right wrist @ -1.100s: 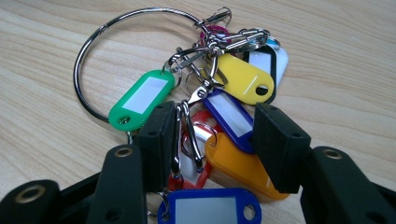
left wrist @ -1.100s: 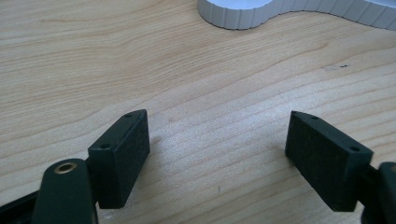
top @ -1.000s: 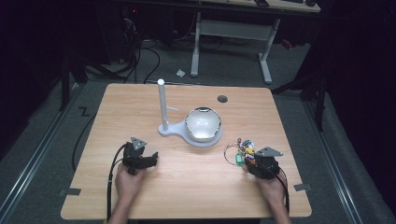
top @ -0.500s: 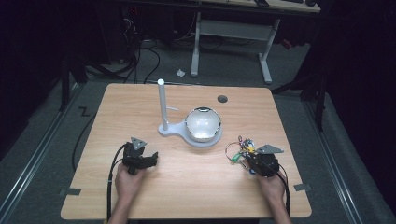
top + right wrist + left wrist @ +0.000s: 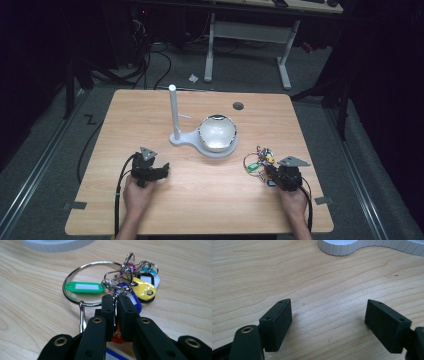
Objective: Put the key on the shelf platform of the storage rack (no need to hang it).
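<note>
We are at the grasping step: our right gripper (image 5: 114,305) has just been closing and now pinches a small clip ring of the key bunch (image 5: 130,282) between its pads, the bunch lying flat on the desk (image 5: 210,200) near its right edge, just in front of the white stand (image 5: 210,145) with the upright post and bowl. Our left gripper (image 5: 328,322) rests toward the near left corner with its jaws wide apart and nothing between them. Next, we judge, comes a slow, straight lift, since the big ring (image 5: 85,282) and the coloured tags (image 5: 84,287) hang loosely and could swing or slip from so thin a hold.
</note>
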Available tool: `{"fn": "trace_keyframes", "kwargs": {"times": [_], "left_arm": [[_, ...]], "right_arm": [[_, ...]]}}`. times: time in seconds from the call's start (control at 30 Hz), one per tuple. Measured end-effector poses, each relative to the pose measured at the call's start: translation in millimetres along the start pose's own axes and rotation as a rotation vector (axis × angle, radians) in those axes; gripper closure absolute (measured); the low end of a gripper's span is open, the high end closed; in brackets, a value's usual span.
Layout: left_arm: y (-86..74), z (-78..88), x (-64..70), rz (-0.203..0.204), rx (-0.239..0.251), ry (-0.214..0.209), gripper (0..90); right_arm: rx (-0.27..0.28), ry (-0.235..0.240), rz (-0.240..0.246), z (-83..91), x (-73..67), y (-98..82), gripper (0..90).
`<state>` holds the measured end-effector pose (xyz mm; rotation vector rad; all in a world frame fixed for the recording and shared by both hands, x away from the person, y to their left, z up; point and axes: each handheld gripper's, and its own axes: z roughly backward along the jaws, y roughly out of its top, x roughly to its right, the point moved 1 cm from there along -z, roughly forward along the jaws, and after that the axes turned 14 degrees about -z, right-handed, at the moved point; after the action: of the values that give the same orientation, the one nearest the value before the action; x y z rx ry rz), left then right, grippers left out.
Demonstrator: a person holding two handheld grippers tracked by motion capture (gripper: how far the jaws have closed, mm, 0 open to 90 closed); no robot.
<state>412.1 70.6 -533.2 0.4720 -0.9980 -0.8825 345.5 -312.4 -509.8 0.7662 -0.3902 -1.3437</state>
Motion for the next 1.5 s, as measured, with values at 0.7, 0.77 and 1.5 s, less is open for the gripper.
{"fn": "trace_keyframes", "kwargs": {"times": [0.7,0.77,1.5], "left_arm": [[0.0,0.0,0.0,0.0,0.0,0.0,22.2],[0.0,0.0,-0.3,-0.004,0.0,-0.001,22.1],[0.0,0.0,0.0,0.0,0.0,0.001,22.2]], "right_arm": [[0.177,0.146,-0.019,46.2,-9.4,29.7,84.3],[0.185,0.161,-0.025,50.0,-9.8,32.6,84.2],[0.22,0.229,0.027,75.9,-24.3,58.0,84.0]]}}
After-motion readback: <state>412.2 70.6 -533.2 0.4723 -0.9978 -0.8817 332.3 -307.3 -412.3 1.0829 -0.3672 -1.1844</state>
